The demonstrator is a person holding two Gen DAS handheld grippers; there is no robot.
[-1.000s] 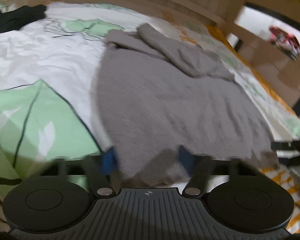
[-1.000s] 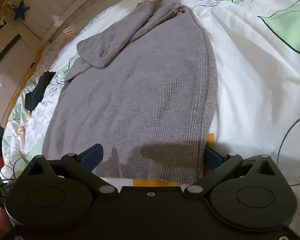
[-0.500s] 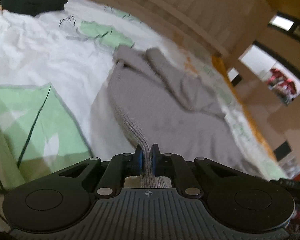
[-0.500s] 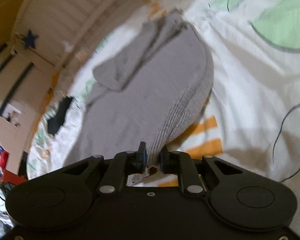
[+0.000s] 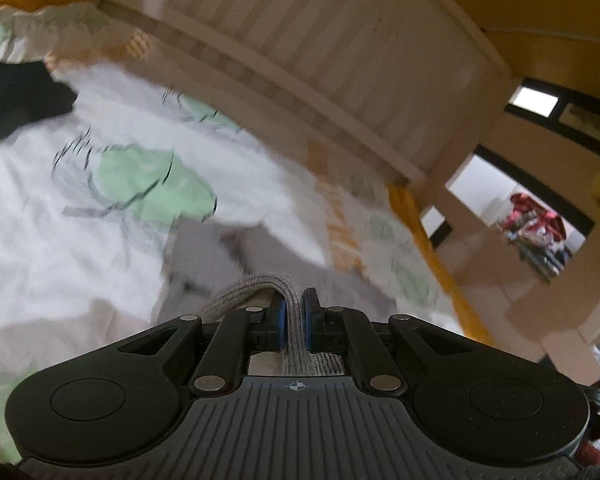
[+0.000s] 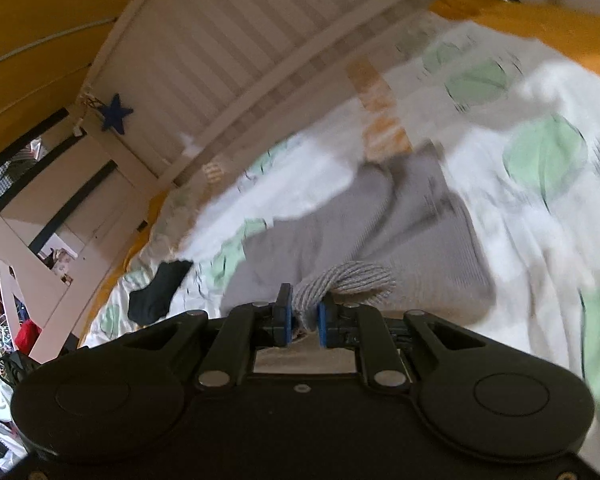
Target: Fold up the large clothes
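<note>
Since a second ago, both grippers have been raised off the bed and tilted toward the slatted headboard — each set of fingers has been closed on the hem of the grey sweater. A ribbed fold is pinched in the left gripper, a bunched corner in the right gripper; the rest is left lying on the leaf-print sheet.
</note>
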